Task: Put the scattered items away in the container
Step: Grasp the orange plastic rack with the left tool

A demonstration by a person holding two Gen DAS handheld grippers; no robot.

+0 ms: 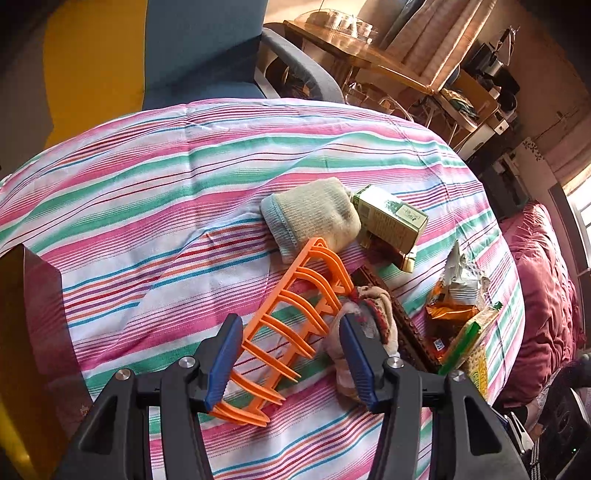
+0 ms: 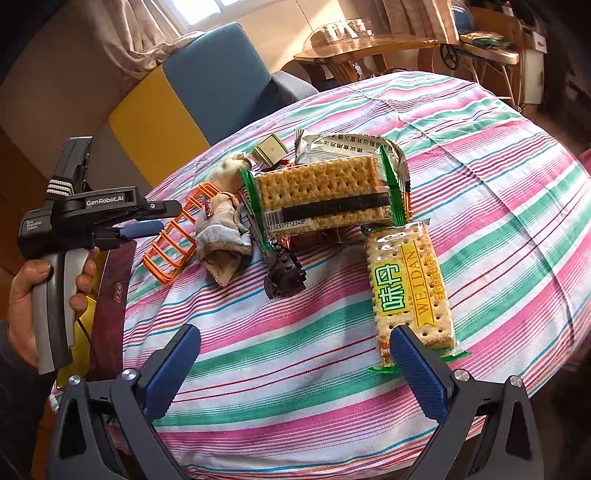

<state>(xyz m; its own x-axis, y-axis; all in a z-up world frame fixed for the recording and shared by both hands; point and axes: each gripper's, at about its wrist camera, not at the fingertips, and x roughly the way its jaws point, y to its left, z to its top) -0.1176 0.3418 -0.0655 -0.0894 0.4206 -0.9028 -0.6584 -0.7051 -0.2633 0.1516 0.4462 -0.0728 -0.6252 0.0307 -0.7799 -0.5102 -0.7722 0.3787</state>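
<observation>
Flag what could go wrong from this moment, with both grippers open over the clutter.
The left gripper straddles both the orange rack and a crumpled sock; closing may pinch both or snag the rack's prongs. The right gripper has one finger over the cracker pack, which a squeeze could crush. No container is clearly visible, so the drop target is uncertain.

A striped cloth (image 1: 229, 155) in pink, green and white covers the round counter. Behind it, at the upper left of the left wrist view, stands a blue armchair (image 1: 207, 48) with a grey armrest (image 1: 295, 62), and a yellow panel (image 1: 92, 66) beside it. At the upper right, a wooden table (image 1: 369, 51) carries a clear plastic container (image 1: 343, 22). Curtains (image 1: 436, 40) hang behind it. A dark red quilt (image 1: 543, 288) lies at the right edge, below a bright window (image 1: 583, 206).
</observation>
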